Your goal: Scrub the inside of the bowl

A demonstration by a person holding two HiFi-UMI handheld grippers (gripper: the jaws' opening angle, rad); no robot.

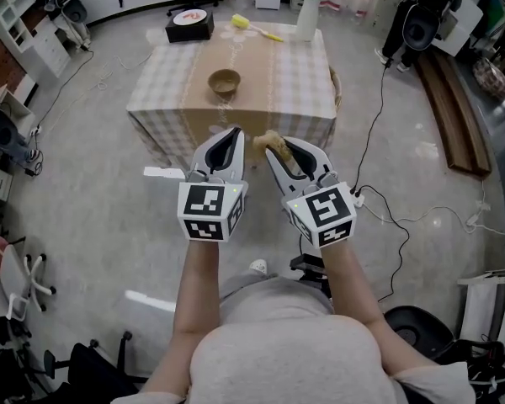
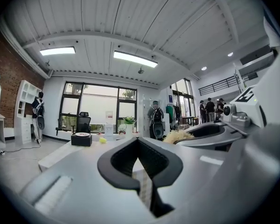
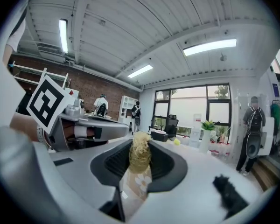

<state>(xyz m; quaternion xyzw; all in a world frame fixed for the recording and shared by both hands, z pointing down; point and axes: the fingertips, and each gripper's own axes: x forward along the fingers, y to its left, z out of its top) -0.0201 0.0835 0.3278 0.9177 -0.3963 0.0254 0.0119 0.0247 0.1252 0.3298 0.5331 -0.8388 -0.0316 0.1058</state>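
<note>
Jaws of right gripper [image 1: 279, 148] clamped on fibrous scrubber [image 1: 269, 141], left gripper [image 1: 232, 133] jaws together, empty; apparently the approach step: bowl [image 1: 224, 82] stands well ahead on the surface [image 1: 307, 82], so both likely must reach forward.

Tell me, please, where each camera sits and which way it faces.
Head view: on the person's head, facing steeply down: left gripper, right gripper, forearms, torso, table beyond.
Left gripper view: on that gripper, along its shut jaws toward the table; right gripper alongside.
Right gripper view: along jaws shut on the scrubber; left gripper alongside.
Shared: both gripper views show the vase.
</note>
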